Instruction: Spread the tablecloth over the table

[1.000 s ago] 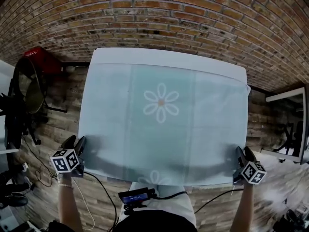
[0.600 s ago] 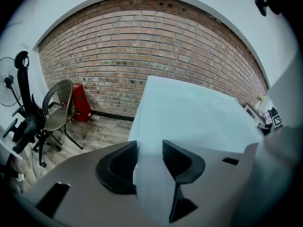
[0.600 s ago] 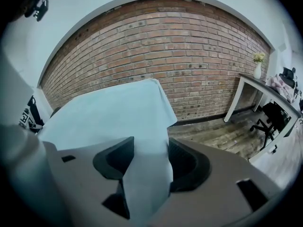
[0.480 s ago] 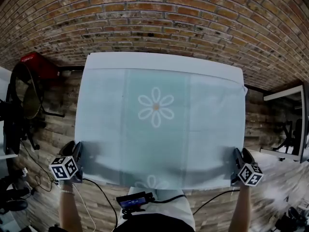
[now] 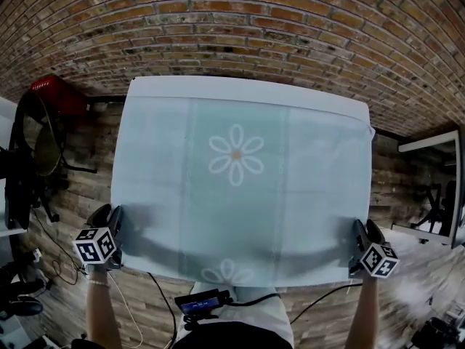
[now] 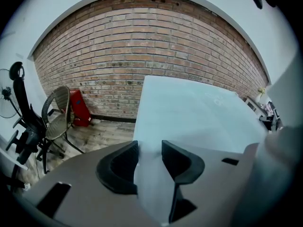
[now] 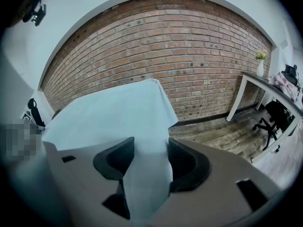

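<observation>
Head view: a person stands at the near side of a table (image 5: 247, 88), a gripper in each hand, under a brick wall (image 5: 240, 20).
Far left: a red box (image 5: 54, 86) and a chair (image 5: 36, 140) stand on the wood floor (image 5: 80, 187), well apart from the table.
Left gripper (image 5: 110, 215): at the near left corner. Its jaws have just been closing and pinch that corner of the cloth (image 5: 305, 187), a fold of it filling the gap between them.
Cloth: pale blue with a white daisy (image 5: 236, 155) near the centre. It lies open and flat over most of the tabletop, its near edge hanging off the front between the two grippers.
Table: a bare white strip shows along the far edge, and the cloth's far right corner droops over the side.
Right gripper (image 5: 363, 231): at the near right corner. Its jaws have also just been closing and are clamped on the cloth corner that passes between them.
Progress: the job looks nearly done, with the cloth unfolded and smooth.
Left to do: probably squaring the cloth against the far strip, then letting go of both corners.
</observation>
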Demonstrator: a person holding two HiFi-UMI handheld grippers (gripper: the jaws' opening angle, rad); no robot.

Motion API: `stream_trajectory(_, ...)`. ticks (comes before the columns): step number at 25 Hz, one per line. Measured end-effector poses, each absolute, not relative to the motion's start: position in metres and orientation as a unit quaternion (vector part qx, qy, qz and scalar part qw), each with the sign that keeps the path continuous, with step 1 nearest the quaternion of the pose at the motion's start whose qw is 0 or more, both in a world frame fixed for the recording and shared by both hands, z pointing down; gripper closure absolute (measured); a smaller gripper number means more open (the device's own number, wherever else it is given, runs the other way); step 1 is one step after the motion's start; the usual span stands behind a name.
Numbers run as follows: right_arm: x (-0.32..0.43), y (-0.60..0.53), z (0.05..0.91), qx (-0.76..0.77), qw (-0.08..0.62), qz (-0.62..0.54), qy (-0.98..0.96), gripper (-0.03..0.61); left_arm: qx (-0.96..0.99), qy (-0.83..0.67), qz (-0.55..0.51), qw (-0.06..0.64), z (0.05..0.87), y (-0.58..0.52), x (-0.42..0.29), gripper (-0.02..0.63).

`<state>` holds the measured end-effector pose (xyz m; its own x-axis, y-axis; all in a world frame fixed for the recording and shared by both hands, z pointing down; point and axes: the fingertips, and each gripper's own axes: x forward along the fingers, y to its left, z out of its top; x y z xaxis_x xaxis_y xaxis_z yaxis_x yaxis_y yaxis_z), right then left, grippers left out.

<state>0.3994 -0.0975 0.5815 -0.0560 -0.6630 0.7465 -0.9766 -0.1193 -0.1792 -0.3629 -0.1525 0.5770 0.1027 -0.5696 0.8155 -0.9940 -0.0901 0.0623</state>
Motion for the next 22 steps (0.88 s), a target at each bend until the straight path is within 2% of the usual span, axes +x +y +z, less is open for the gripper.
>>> stream_trajectory(8, 0.401, -0.116, 0.581, 0.654, 0.214, 0.366, -0.627, 0.337, 0.666, -0.584, 0.329, 0.327, 0.576, -0.170, -0.360, 0.468)
stream_trajectory(22, 0.402, -0.144, 0.581, 0.641, 0.222, 0.374, -0.633, 0.341, 0.672, -0.574, 0.349, 0.313, 0.576, -0.201, -0.356, 0.472)
